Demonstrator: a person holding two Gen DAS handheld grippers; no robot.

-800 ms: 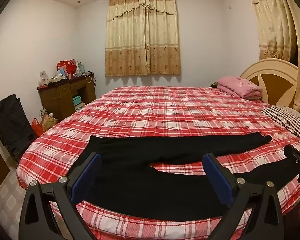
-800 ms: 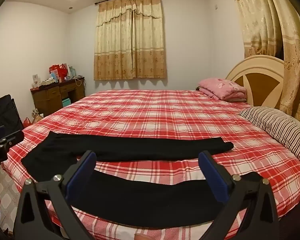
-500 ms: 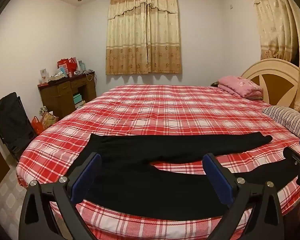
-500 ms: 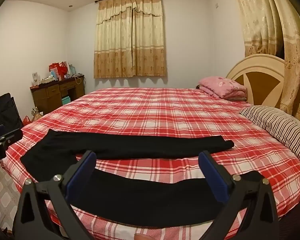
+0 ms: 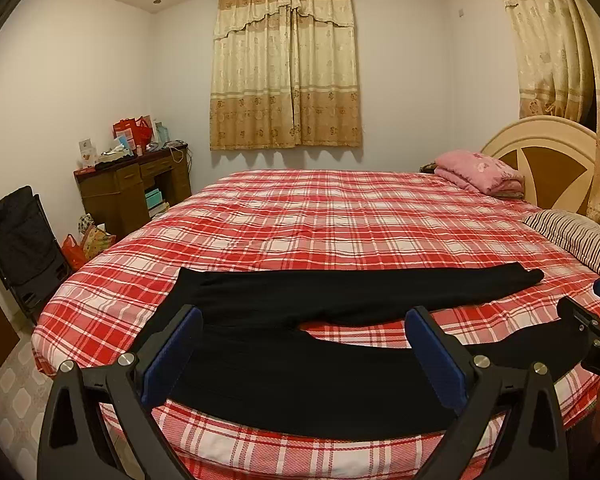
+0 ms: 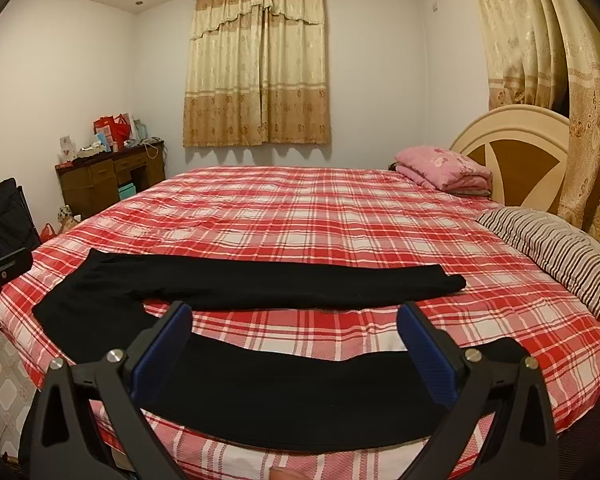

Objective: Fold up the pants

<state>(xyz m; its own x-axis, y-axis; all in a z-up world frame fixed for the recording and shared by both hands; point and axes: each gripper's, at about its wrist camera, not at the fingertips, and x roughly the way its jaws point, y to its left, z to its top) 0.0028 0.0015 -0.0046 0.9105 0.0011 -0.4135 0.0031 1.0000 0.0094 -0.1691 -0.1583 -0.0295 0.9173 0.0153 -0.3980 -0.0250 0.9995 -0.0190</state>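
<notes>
Black pants [image 5: 300,352] lie flat on the red plaid bed [image 5: 340,220], waist at the left, two legs spread apart toward the right. In the right wrist view the pants [image 6: 260,280] show the same way, with the near leg at the bed's front edge. My left gripper [image 5: 300,344] is open and empty, hovering above the waist and near leg. My right gripper [image 6: 292,340] is open and empty above the near leg. The right gripper's tip [image 5: 592,328] shows at the right edge of the left wrist view.
A pink folded blanket [image 5: 480,172] and a striped pillow [image 5: 580,236] lie by the headboard [image 5: 548,160] on the right. A cluttered wooden desk [image 5: 132,184] and a black folding chair [image 5: 20,240] stand on the left. Curtains [image 5: 284,68] hang at the back.
Both views have shifted very slightly; the pants lie unchanged and both grippers stay open.
</notes>
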